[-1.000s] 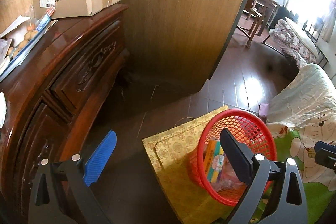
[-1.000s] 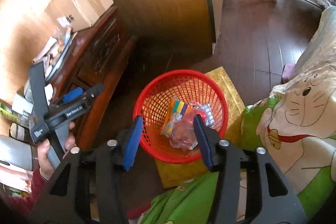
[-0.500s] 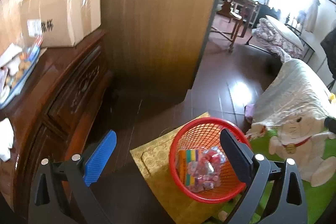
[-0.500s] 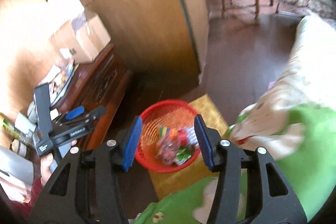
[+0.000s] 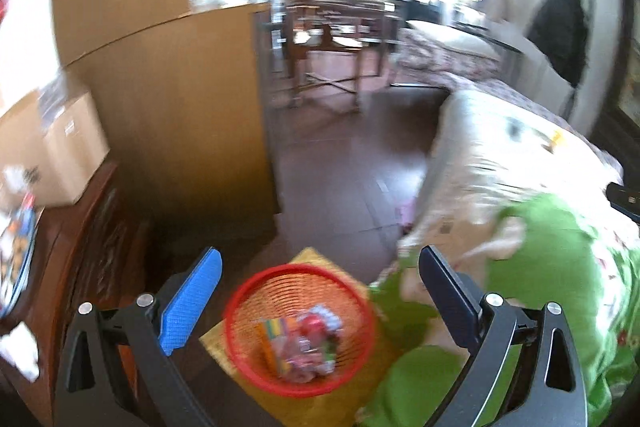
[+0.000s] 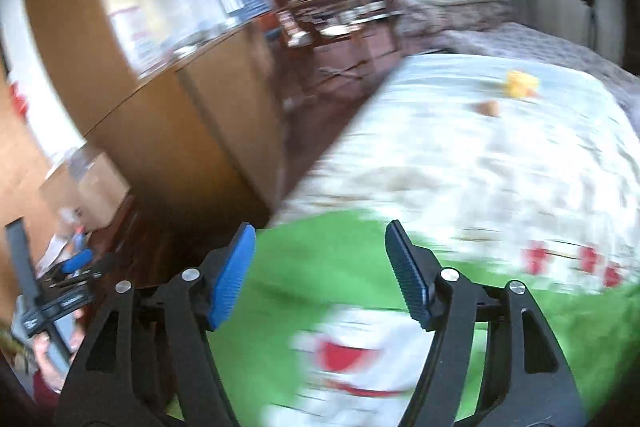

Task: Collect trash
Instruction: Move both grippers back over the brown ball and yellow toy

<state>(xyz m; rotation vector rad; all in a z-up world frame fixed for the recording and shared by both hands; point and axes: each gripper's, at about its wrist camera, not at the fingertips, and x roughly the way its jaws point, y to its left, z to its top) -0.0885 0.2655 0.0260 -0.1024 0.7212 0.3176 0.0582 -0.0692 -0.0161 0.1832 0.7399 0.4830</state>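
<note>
A red mesh basket [image 5: 300, 327] stands on a yellow patterned box [image 5: 320, 403] on the floor, with colourful wrappers [image 5: 300, 343] inside. My left gripper [image 5: 316, 287] is open and empty above and behind the basket. My right gripper [image 6: 320, 267] is open and empty over the green and white bedspread [image 6: 460, 167]. A small yellow scrap [image 6: 520, 83] and a brownish scrap [image 6: 489, 107] lie on the far part of the bed. Both views are blurred.
A dark wooden dresser [image 5: 72, 267] with a cardboard box [image 5: 60, 151] stands at the left. A tall wooden panel [image 5: 180, 99] rises behind it. A chair and table [image 5: 320, 39] stand across the dark floor. The left gripper shows in the right wrist view [image 6: 52, 291].
Both grippers have swung up and away from the basket. The right wrist view has turned from the basket to the bed. The left wrist view now shows more of the room.
</note>
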